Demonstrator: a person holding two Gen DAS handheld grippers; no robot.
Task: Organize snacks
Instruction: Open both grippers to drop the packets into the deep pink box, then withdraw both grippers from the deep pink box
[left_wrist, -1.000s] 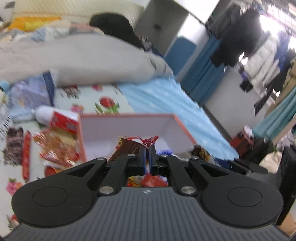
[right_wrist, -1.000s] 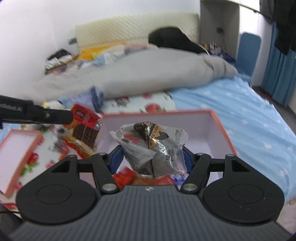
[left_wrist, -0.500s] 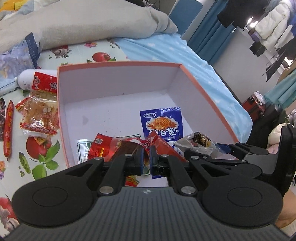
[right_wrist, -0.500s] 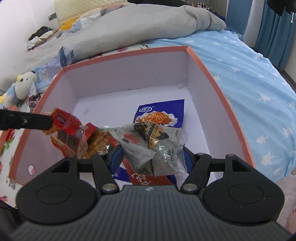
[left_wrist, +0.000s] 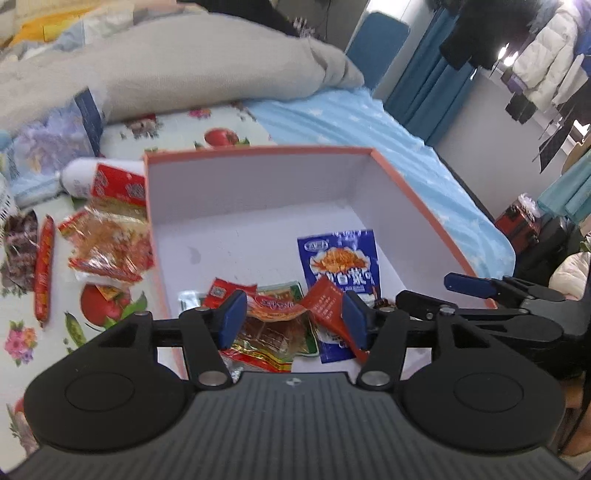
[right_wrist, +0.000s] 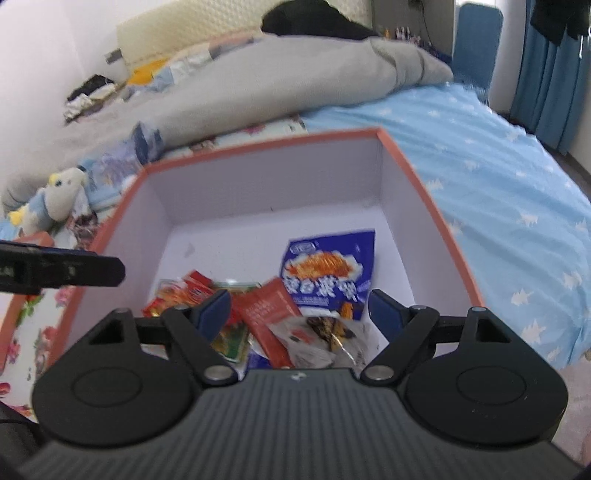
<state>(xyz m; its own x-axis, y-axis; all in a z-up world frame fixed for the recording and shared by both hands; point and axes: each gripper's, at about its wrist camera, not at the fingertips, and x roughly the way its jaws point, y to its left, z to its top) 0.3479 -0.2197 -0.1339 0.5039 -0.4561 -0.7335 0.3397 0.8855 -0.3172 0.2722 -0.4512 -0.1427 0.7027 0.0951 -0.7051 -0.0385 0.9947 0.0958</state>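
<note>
An orange-rimmed white box sits on the bed. A blue packet lies flat inside it. My left gripper hangs over the box's near end with its jaws opening. Red packets lie loose below and between its pads, gripped by neither. My right gripper is also opening over the box. A clear packet with a dark snack rests on the pile under it, free of the pads. A red sachet leans beside that packet.
Left of the box, loose snacks lie on the floral sheet: a red sausage, an orange-red packet, a white bottle with a red label. A grey duvet lies behind. A plush toy sits far left.
Both grippers sank toward the box's near end. The left one went from shut on the red packets to open, dropping them. The right one widened and let the clear packet fall.
</note>
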